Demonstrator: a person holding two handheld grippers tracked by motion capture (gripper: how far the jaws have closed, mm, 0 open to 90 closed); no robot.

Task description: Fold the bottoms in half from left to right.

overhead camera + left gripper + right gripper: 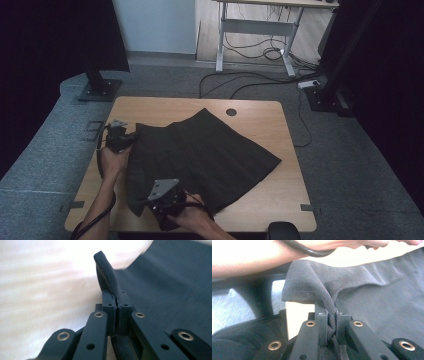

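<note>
Gripping risks | high view: dark skirt (210,155) spread mid-table, left gripper (120,139) and right gripper (162,200) clamp its near-left edge | left gripper view: thin pinch could slip | right gripper view: bunched fold may tug loose.

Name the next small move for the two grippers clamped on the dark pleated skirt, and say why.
Probably lift both together: the left gripper and right gripper are shut on the dark pleated skirt's near edge, while most of it lies on the wooden table.
</note>
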